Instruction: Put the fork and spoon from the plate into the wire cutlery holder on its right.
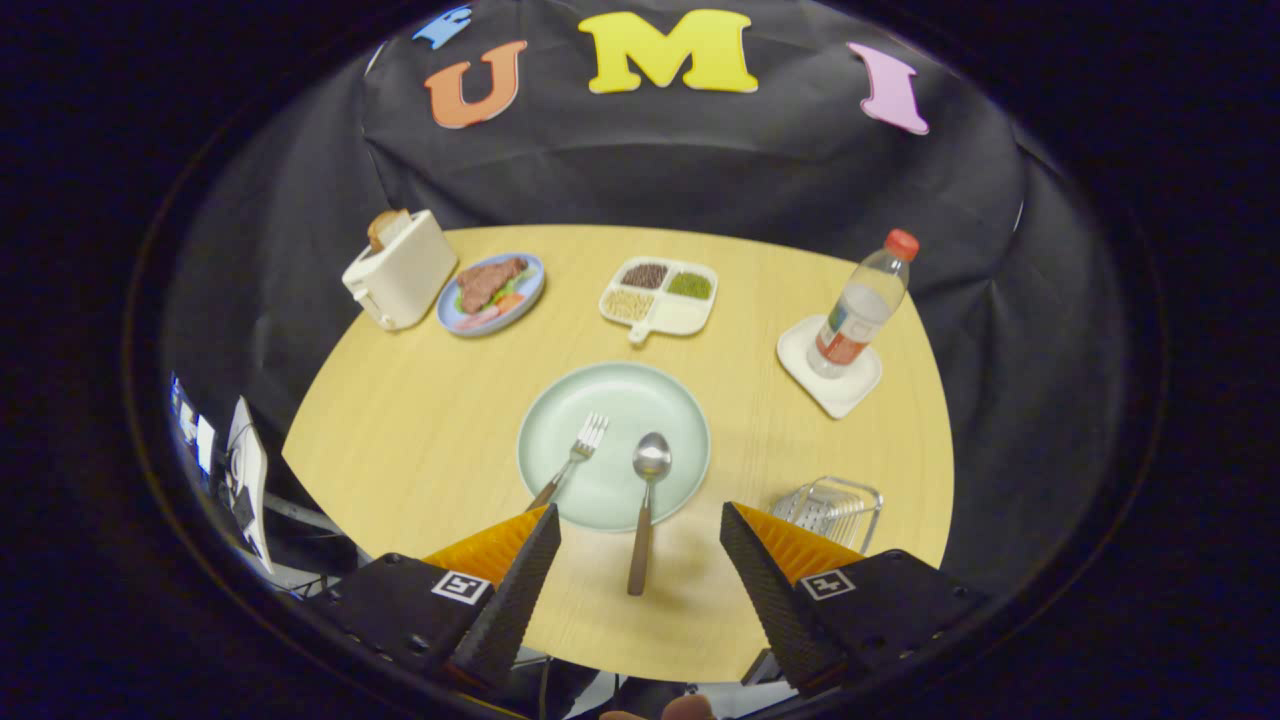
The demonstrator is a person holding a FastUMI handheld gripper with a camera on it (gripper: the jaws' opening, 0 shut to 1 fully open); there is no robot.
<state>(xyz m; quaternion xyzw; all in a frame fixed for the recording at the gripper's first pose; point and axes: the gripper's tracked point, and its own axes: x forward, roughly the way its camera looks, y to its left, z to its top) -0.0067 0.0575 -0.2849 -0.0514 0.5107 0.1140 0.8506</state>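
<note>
Far left on the wooden bench [400, 440]: a cream toaster [400, 272] with a slice of bread [385, 228] standing in its slot. Just beside it, a blue plate [527, 296] loaded with a piece of meat and some vegetables. Further along, a white divided tray [693, 320] with a short handle, three compartments filled with dark, green and pale grains, the fourth looking bare.

Nearer, in the middle: a pale green plate [620, 395] carrying both utensils. Fork [575, 458] on its left part, tines pointing away toward the tray, long axis slanting so the brown handle runs back over the rim toward the left finger. Spoon [645, 505] beside it, bowl up on the plate, long axis nearly straight, brown handle hanging well past the rim onto the bench between the fingers.

Hand-held gripper [640, 535] spread wide, holding nothing, spoon handle lying in the gap without touching either finger.

Right of the plate, just beyond the right finger: a wire cutlery holder [835, 508], nothing seen inside. Further back, a clear bottle [860, 305] with a red cap, upright on a white square coaster [830, 385].
</note>
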